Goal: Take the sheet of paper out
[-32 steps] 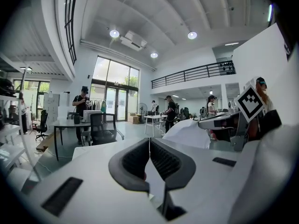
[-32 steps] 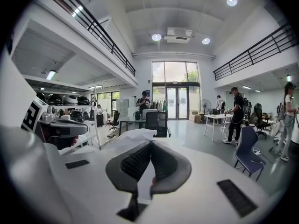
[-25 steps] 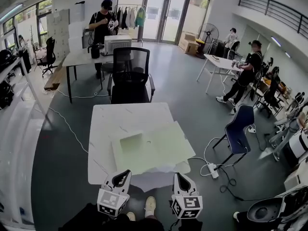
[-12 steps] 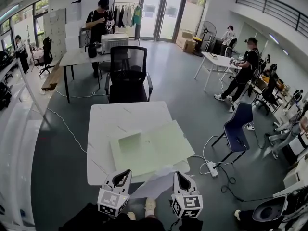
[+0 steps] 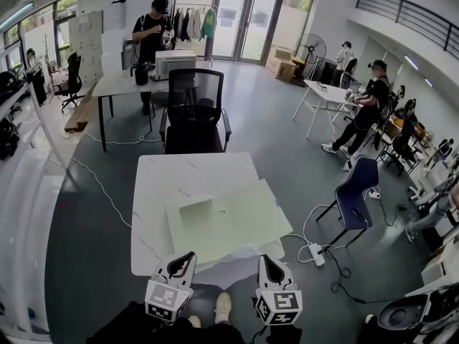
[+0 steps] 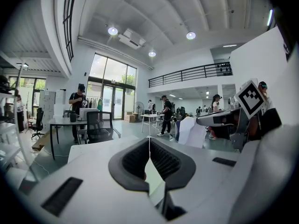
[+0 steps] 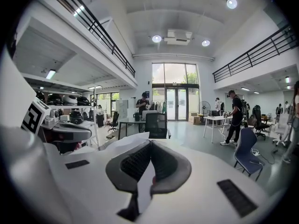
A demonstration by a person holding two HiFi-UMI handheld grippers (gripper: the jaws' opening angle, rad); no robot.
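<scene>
A white sheet of paper [image 5: 231, 258] sticks out from under a pale green folder [image 5: 226, 221] at the near edge of the white marble table [image 5: 179, 178]. My left gripper [image 5: 188, 256] is shut on the sheet's left corner, and my right gripper [image 5: 267, 261] is shut on its right corner. In the left gripper view the jaws meet at the left gripper's tip [image 6: 149, 139], with the paper [image 6: 153, 178] pinched between them. The right gripper view shows the same: right gripper [image 7: 150, 143] shut, with a strip of paper [image 7: 144, 185] in the jaws.
A black office chair [image 5: 193, 113] stands at the table's far side. A blue chair [image 5: 355, 192] and a power strip [image 5: 318, 253] with cables are to the right. Several people work at other tables further back. A shoe [image 5: 224, 305] shows below, between the grippers.
The sheet drooped in the middle half a second ago and now lies flatter and tauter between the grippers. Neither gripper has visibly moved.
</scene>
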